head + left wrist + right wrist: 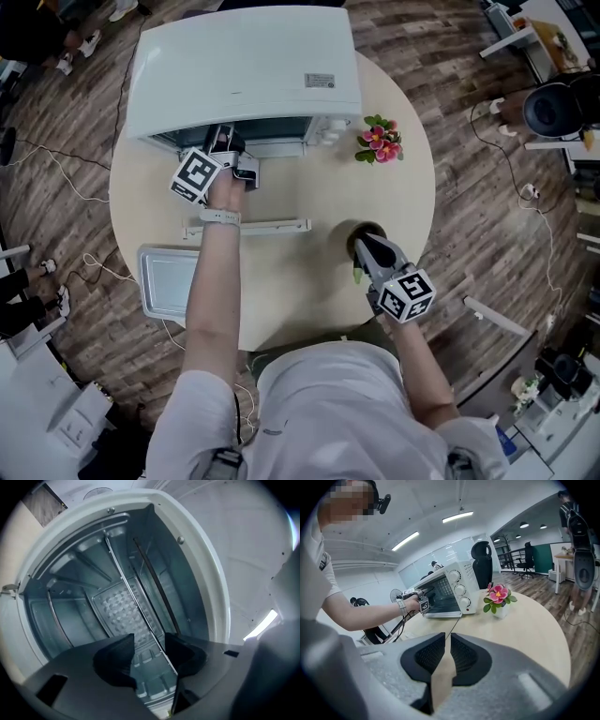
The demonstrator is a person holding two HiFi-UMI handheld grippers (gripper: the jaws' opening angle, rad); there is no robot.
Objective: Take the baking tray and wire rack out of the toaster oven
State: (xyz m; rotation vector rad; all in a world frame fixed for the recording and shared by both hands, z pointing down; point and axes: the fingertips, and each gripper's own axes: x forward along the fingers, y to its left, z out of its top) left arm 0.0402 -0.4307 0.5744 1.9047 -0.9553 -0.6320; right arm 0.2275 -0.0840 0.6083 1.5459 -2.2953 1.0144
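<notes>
The white toaster oven (244,66) stands at the back of the round table with its door folded down. My left gripper (225,141) is level at the oven's mouth, rolled on its side. In the left gripper view the wire rack (130,581) shows edge-on as a thin line inside the cavity. It runs between the open jaws of the left gripper (149,639), close to the right finger, and the pads are not pressing on it. The silver baking tray (169,281) lies on the table at the left. My right gripper (364,242) hovers low over the table, shut and holding nothing (448,639).
The door's white handle bar (248,225) lies across the table under my left forearm. A small pot of pink flowers (380,141) stands right of the oven. A dark round spot (367,232) sits under the right gripper's tips. Cables trail on the wooden floor.
</notes>
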